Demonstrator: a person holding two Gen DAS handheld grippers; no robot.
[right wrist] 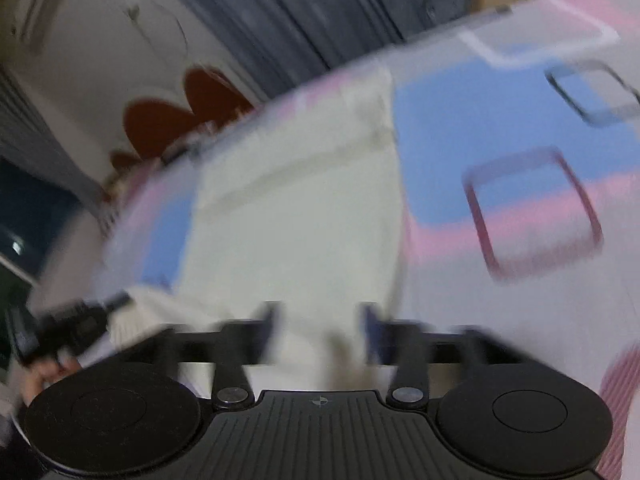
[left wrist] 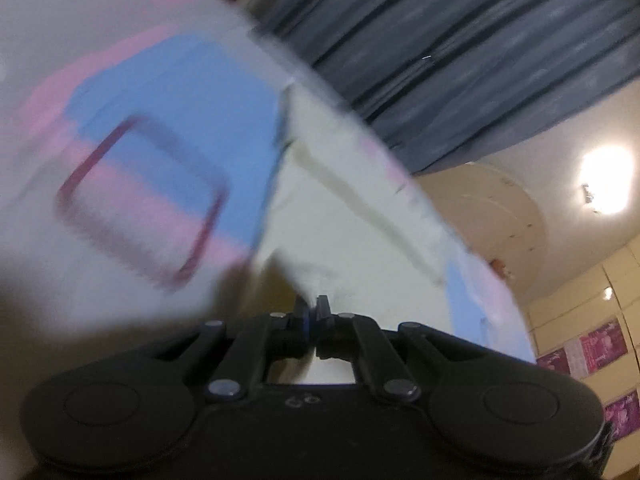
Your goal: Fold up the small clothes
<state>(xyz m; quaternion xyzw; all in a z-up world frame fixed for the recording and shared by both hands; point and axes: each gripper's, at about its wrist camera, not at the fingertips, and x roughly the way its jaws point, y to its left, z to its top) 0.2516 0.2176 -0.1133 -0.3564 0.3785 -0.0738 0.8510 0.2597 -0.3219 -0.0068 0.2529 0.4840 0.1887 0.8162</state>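
A small cream garment (left wrist: 352, 216) lies on a sheet (left wrist: 192, 92) printed in white, pink and blue with square outlines. In the left wrist view my left gripper (left wrist: 312, 310) is shut on a pinched edge of the cream cloth, which rises straight from between its fingertips. In the blurred right wrist view the same garment (right wrist: 296, 208) spreads ahead of my right gripper (right wrist: 320, 322). Its jaws stand well apart, with a fold of cream cloth lying loose between them and neither pad pressing on it. The left gripper (right wrist: 76, 328) shows there at the lower left, held by a hand.
A grey pleated curtain (left wrist: 460, 52) hangs behind the sheet's far edge. A bright lamp (left wrist: 606, 184) glares on the cream wall at the right, with pink posters (left wrist: 600, 348) below it. A dark red flower shape (right wrist: 180, 116) marks the white surface at the left.
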